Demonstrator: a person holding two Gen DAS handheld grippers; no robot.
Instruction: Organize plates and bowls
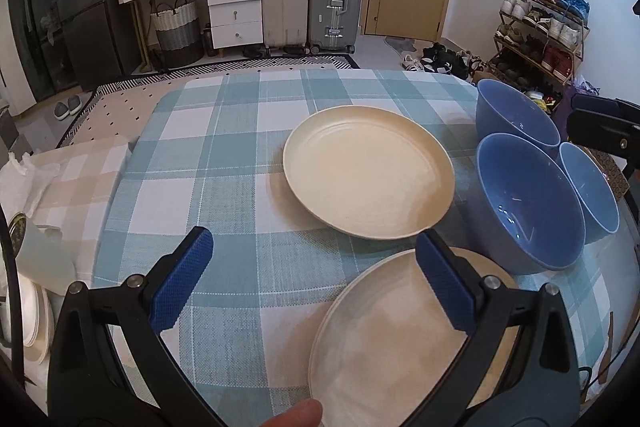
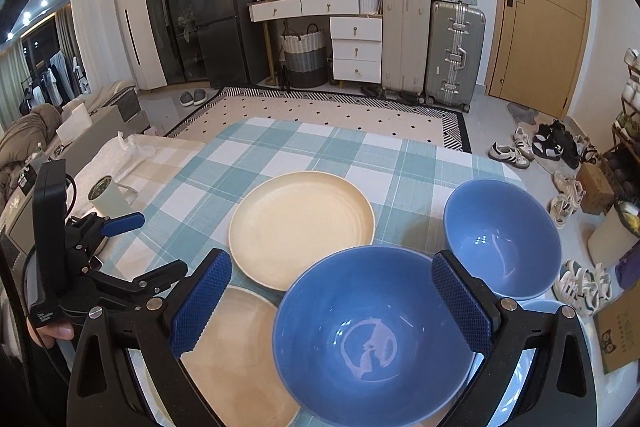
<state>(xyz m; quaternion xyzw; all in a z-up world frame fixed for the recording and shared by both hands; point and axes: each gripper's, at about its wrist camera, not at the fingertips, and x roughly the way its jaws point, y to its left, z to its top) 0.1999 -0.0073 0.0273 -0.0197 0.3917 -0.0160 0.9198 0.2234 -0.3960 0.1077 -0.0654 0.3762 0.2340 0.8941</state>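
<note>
right wrist: jaws astride blue bowl [image 2: 372, 331]

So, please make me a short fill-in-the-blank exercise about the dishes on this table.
1. The round blue bowls on the table number ____.
2. The round cream plates on the checked tablecloth number ____.
3. Both plates and bowls are ____ of food.
4. The right gripper hovers with fingers ____.

Missing words: three; two; empty; open

The tablecloth [image 1: 240, 155] is woven check cloth, matt and coarse-grained. On it, the cream plates [image 1: 368, 175] look smooth with a dull satin sheen — the blue bowls [image 2: 372, 339] beside them are glossy, catching lamp glints. Blue finger pads [image 2: 200, 303] show knurled rubbery texture.
</note>
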